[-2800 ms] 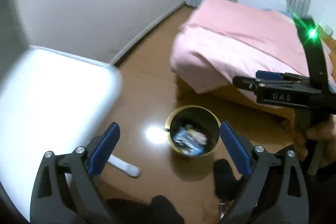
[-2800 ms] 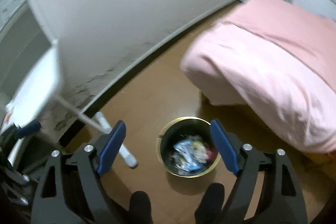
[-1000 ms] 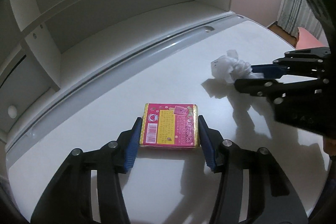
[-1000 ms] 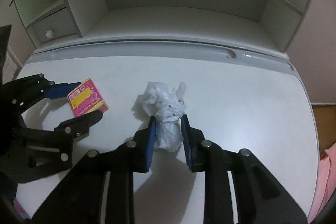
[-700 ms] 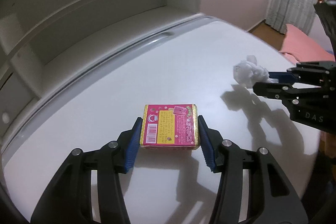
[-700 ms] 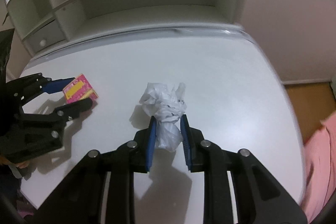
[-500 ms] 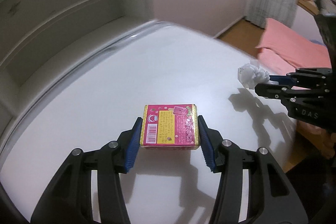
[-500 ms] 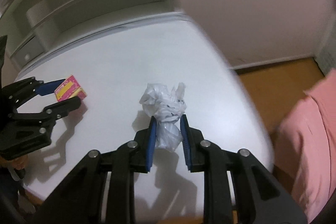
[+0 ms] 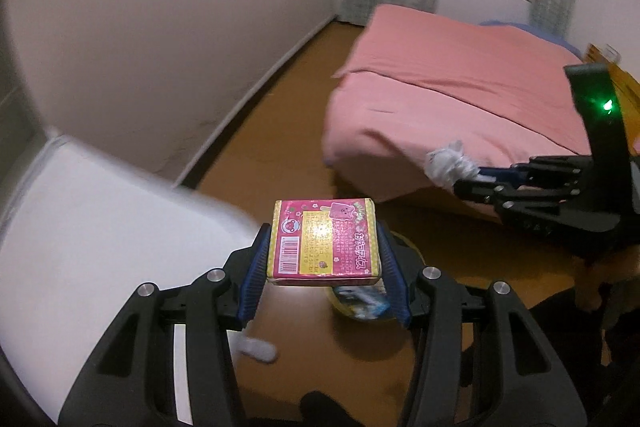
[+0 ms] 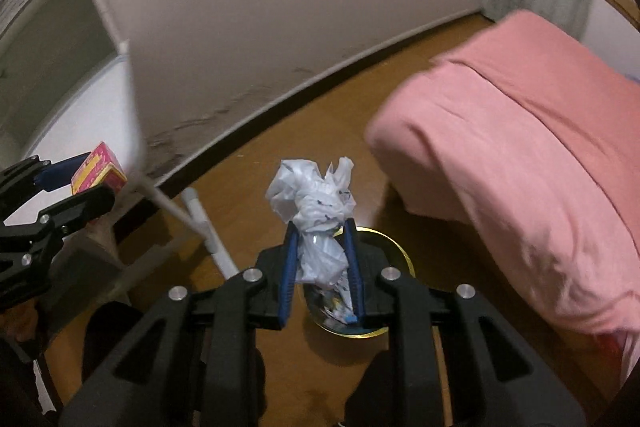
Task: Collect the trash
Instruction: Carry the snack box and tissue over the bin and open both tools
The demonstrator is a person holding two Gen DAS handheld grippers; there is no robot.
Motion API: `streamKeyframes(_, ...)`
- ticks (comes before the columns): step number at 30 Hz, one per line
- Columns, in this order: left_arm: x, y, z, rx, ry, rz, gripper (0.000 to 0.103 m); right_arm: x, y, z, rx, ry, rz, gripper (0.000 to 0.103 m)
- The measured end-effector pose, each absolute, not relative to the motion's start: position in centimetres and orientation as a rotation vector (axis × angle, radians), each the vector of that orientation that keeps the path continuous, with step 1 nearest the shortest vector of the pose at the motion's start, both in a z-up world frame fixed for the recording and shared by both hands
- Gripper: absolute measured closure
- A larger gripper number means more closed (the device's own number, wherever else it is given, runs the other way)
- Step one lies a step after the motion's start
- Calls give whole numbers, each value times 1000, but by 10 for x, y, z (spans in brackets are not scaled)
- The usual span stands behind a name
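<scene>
Because both pieces of trash have to drop into the same small bin, we hold each one out over the floor rather than over the desk: our left gripper (image 9: 324,267) has its blue pads pressed flat against the two short sides of the pink candy box (image 9: 323,242), which sits level with its printed face up, and our right gripper (image 10: 322,259) is pinched narrowly around the lower part of the crumpled white wrapper (image 10: 316,203), whose loose top sticks up past the fingertips. In the right wrist view the round brass-rimmed bin (image 10: 402,259) lies directly beneath the wrapper, already holding some wrappers, so we judge that load close to ready for letting go. In the left wrist view the bin shows only partly, below and just right of the box, so we think the left side needs to shift a little further over before opening. The floor (image 9: 256,155) is glossy brown wood. The white desk (image 9: 92,227) stands at the left against a pale wall (image 10: 280,7), its leg slanting down near the bin, and a bed with a pink cover (image 10: 540,147) fills the right side of the room.
</scene>
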State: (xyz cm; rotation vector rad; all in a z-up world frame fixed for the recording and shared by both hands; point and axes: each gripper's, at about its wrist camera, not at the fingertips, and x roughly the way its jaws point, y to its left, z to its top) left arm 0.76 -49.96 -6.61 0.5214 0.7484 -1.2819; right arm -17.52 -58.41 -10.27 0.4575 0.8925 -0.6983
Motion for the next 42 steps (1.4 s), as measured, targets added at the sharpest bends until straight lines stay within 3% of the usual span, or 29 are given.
streamKeyframes(5,-38,-538,-100,543,772,-1363,53,-215,-610,-133,532,900,-753,80)
streamKeyframes(17,-41,-574,-222,588,928,-1329,53,-228,-640,-241,679,978,-766,80)
streamKeyframes(39,-39,-589,-236,578,951,-1302,53,-220,-652,-266,732,968,-737,80)
streamKeyframes(40,-39,-590,-236,578,952,-1301,53,-220,-652,-265,732,964,-738,79)
streamKeyframes(42,-39,-591,-236,580,955,-1301,53,-221,-649,-263,738,959,-738,66)
